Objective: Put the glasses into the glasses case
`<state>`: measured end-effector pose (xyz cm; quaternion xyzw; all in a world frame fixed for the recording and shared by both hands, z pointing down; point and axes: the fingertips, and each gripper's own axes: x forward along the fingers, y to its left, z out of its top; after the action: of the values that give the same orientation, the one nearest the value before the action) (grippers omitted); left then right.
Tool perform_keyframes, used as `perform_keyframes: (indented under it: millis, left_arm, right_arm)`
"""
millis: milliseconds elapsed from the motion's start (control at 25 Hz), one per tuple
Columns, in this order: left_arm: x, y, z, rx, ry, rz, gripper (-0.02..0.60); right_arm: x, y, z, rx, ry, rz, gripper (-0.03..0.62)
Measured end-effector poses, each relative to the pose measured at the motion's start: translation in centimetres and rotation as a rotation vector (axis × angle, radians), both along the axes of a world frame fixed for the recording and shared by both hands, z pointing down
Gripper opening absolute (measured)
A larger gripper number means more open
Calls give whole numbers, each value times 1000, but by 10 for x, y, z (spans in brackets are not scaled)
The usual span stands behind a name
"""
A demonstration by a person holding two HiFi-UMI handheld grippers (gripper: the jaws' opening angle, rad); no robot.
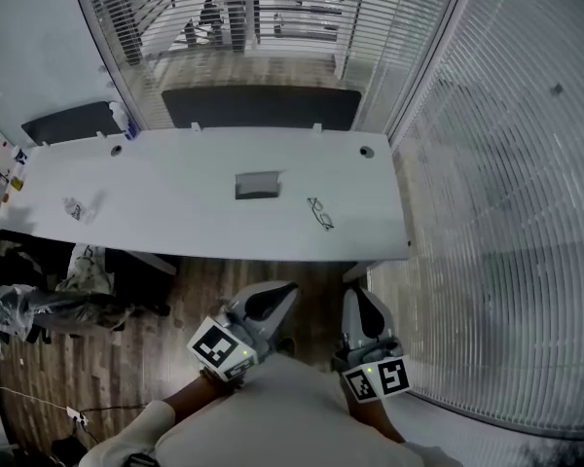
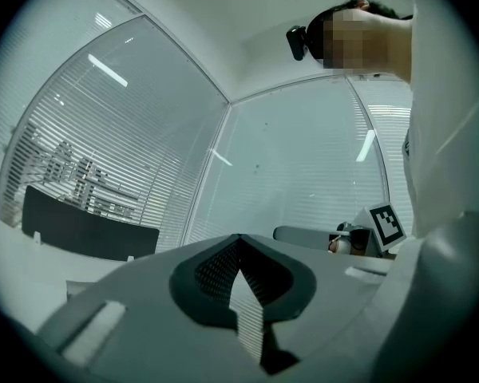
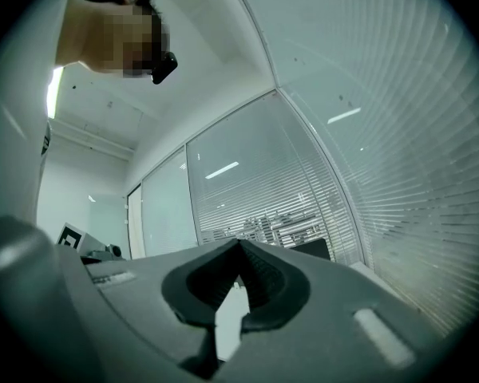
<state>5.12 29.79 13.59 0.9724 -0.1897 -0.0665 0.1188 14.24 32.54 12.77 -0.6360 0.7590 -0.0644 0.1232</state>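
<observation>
Grey case [image 1: 257, 185]: looks stiff, light.
Glasses [image 1: 320, 213]: thin, prob fragile; pinch frame, not lens.
L hand-held gripper [image 1: 275, 296], R hand-held gripper [image 1: 362, 305]: both pressed together, empty.

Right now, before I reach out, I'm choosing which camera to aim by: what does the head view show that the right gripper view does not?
Only the head view: the thin dark-framed glasses and the grey rectangular glasses case, lying apart on the long white table. Only the right gripper view: the white ceiling and the small black camera on the person's head. Both: the white slatted blinds, the shut right gripper, and the black-and-white marker cube on the left gripper.
</observation>
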Motion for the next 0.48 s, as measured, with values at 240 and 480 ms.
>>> perform_keyframes:
  millis: [240, 480]
  left_arm:
    - [10, -5, 2, 32, -13, -3, 3]
    - [16, -26, 10, 7, -15, -19, 3]
  right_arm:
    - [7, -8, 3, -1, -4, -23, 2]
    - [12, -30, 2, 7, 4, -16, 2]
